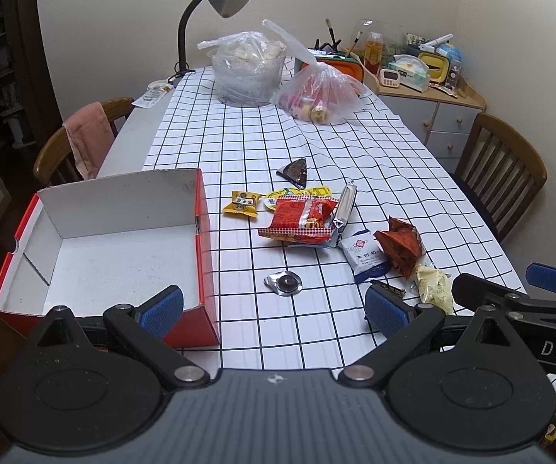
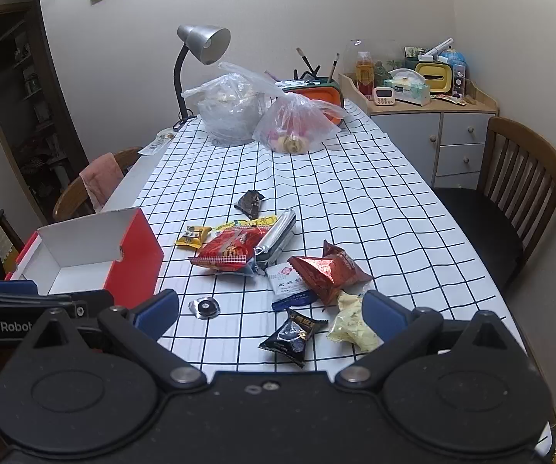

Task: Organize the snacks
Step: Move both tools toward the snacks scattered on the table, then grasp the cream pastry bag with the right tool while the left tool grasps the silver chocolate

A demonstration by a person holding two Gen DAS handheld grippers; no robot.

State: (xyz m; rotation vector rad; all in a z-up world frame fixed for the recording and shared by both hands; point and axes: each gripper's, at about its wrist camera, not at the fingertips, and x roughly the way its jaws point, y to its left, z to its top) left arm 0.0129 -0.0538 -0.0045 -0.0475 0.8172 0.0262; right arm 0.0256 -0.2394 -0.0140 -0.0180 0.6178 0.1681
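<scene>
In the left wrist view, the left tongs (image 1: 274,311) hang released, their ribbed blue pads spread wide over the surface's (image 1: 355,162) near edge, gripping nothing. A grid-printed cloth covers that surface. A red cardboard box (image 1: 123,232) with a plain white inside sits open at the near left corner. Just right of it lies a crinkled red snack bag (image 1: 299,220), touching a silver foil pack (image 1: 343,212); a round foil-wrapped piece (image 1: 285,283) lies apart, nearer the edge. In the right wrist view, the right tongs (image 2: 272,309) are likewise released, above a glossy black packet (image 2: 291,336) beside a pale yellow wrapper (image 2: 351,324).
</scene>
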